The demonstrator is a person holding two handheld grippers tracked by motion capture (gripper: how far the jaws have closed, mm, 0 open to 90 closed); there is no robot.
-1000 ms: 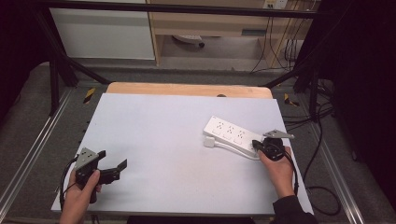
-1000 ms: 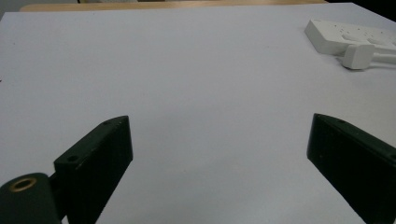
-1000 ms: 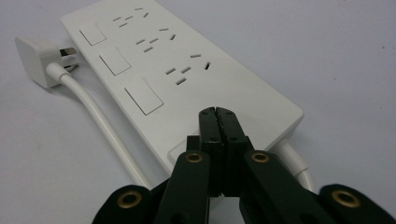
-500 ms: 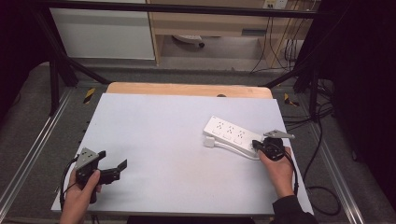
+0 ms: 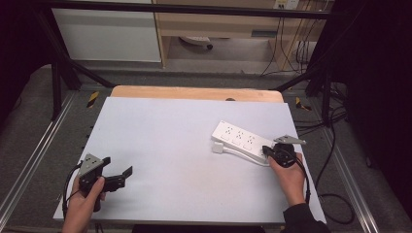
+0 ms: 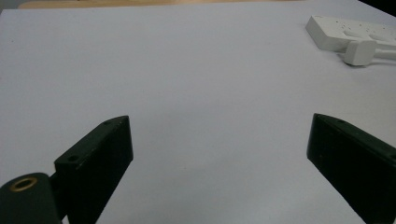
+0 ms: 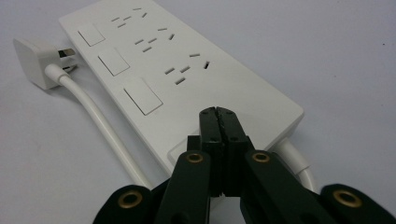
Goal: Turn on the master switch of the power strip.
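A white power strip (image 5: 240, 141) with three sockets and three switches lies at the right of the table; its white cable (image 7: 100, 119) loops back to a white plug (image 7: 33, 63) beside its far end. My right gripper (image 7: 218, 112) is shut, jaws pressed together with nothing between them, its tips over the near end of the power strip (image 7: 187, 79). In the high view the right gripper (image 5: 268, 150) sits at that same end. My left gripper (image 5: 121, 174) is open near the front left, jaws wide apart over bare table, far from the strip (image 6: 348, 29) and plug (image 6: 359, 51).
The table top (image 5: 165, 141) is a pale sheet over a wooden board (image 5: 194, 92). Black frame legs, cables and a cabinet stand beyond the far edge. A black cable (image 5: 335, 194) trails off the right side.
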